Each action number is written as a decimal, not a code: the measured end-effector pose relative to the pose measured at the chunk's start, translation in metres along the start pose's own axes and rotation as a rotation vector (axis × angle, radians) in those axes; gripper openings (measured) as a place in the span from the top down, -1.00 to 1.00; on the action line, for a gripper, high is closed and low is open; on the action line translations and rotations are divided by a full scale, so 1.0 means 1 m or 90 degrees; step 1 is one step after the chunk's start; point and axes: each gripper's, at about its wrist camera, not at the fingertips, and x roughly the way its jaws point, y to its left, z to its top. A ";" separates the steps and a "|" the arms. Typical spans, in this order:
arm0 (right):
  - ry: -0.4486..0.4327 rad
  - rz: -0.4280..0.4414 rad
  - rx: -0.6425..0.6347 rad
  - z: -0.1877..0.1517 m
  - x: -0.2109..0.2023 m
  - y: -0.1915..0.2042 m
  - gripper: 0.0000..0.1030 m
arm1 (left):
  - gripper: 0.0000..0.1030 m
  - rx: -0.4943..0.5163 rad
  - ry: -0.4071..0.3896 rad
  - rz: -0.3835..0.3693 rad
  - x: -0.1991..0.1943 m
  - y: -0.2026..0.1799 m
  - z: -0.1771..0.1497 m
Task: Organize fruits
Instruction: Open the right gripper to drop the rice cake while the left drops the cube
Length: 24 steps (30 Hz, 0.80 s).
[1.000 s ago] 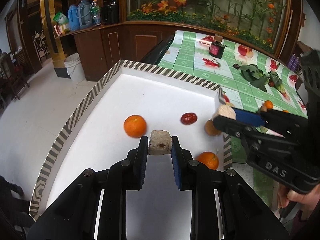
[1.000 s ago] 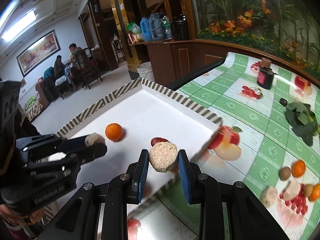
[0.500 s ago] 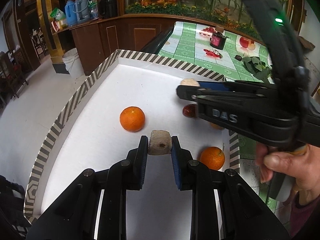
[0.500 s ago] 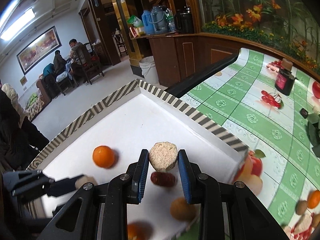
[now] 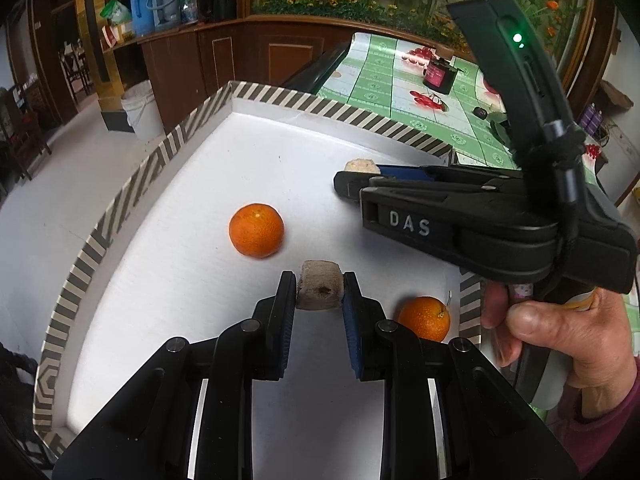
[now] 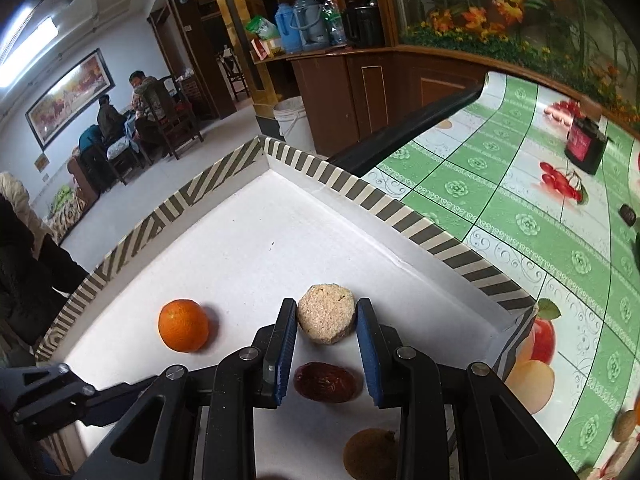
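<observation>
White tray with striped rim holds two oranges, red date, brown fruit; left gripper clamped on tan cut chunk above tray floor; right gripper clamped on round grainy puck over date; risk: grippers close together, may collide; dropped puck could knock date

Restaurant dining hall, seated diners, oilcloth table, thermoses
</observation>
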 end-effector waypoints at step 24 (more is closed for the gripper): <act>-0.079 -0.029 0.075 -0.052 -0.088 -0.025 0.39 | -0.10 0.016 -0.053 0.011 -0.019 -0.033 -0.004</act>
